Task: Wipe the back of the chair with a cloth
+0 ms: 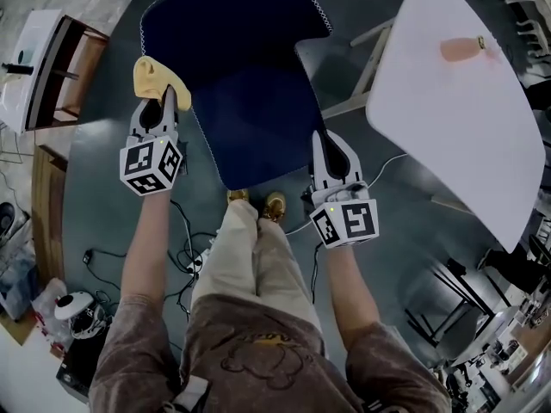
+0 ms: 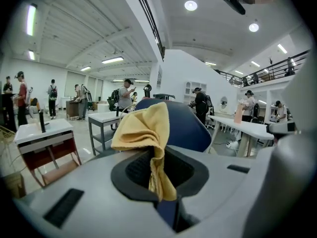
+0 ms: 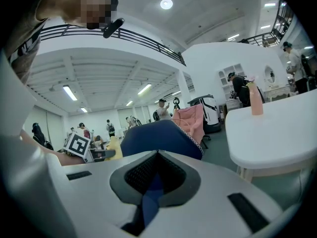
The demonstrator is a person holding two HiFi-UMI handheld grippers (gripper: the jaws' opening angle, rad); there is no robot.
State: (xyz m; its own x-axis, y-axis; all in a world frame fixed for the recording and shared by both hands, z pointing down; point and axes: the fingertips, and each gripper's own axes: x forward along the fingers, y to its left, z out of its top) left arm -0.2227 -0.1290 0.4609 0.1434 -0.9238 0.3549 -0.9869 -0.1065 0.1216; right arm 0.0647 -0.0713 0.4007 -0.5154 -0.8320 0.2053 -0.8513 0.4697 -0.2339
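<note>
Left gripper (image 1: pixel 169 100): clamped on cloth (image 1: pixel 155 77); I pinched one fold so the rest hung free for wiping.
Cloth: at chair (image 1: pixel 250 84) left edge; contact unclear.
Right gripper (image 1: pixel 321 140): jaws together, empty, by right edge, probably to steady.

Lower end of cloth (image 2: pixel 144 128) buried between left tool (image 2: pixel 161 182) jaws.

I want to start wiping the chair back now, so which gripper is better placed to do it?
Left. The left gripper is shut on the yellow cloth, right beside the chair back. The right gripper carries no cloth, so it would probably need the cloth passed over first.
</note>
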